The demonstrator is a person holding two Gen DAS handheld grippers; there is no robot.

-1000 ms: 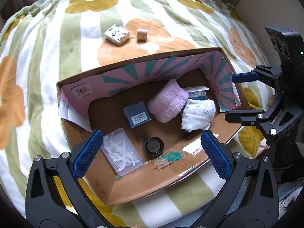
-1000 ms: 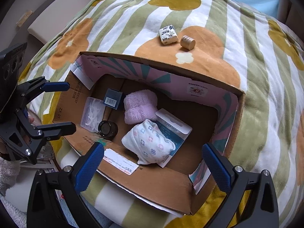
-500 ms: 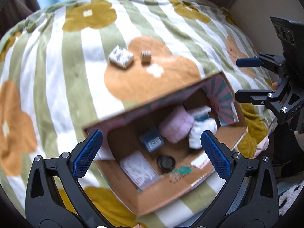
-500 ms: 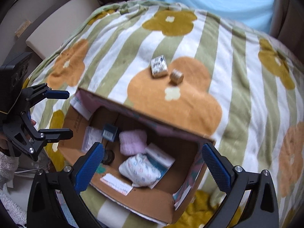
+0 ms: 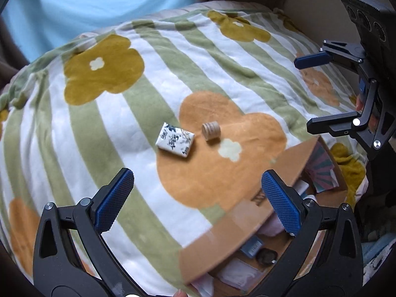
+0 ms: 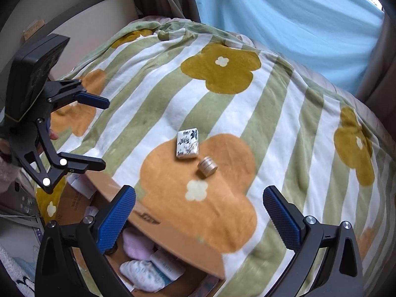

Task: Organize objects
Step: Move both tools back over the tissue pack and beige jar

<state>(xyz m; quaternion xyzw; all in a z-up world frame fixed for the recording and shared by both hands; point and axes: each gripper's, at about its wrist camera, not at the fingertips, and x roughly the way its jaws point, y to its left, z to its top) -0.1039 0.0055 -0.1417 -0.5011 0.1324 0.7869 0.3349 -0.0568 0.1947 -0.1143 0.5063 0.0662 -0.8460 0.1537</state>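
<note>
A white packet with blue print [image 5: 175,143] [image 6: 187,143] and a small tan wooden cylinder [image 5: 210,130] [image 6: 207,165] lie side by side on a striped flower blanket [image 5: 104,113] [image 6: 284,128]. A cardboard box [image 5: 222,225] [image 6: 173,242] sits nearer me, holding a pink cloth [image 6: 137,243], a floral white cloth [image 6: 141,274] and small items. My left gripper [image 5: 198,200] is open and empty, short of the packet. My right gripper [image 6: 199,220] is open and empty, over the box's far edge. Each shows in the other's view, the right one [image 5: 319,91] and the left one [image 6: 99,133].
A light blue sheet [image 6: 297,17] hangs behind the blanket. A beige wall or panel [image 6: 81,17] stands at the left in the right wrist view. The blanket falls away at its edges.
Both grippers have lifted and tilted forward from over the box interior toward the packet and cylinder. The box has slid to the bottom of both views.
</note>
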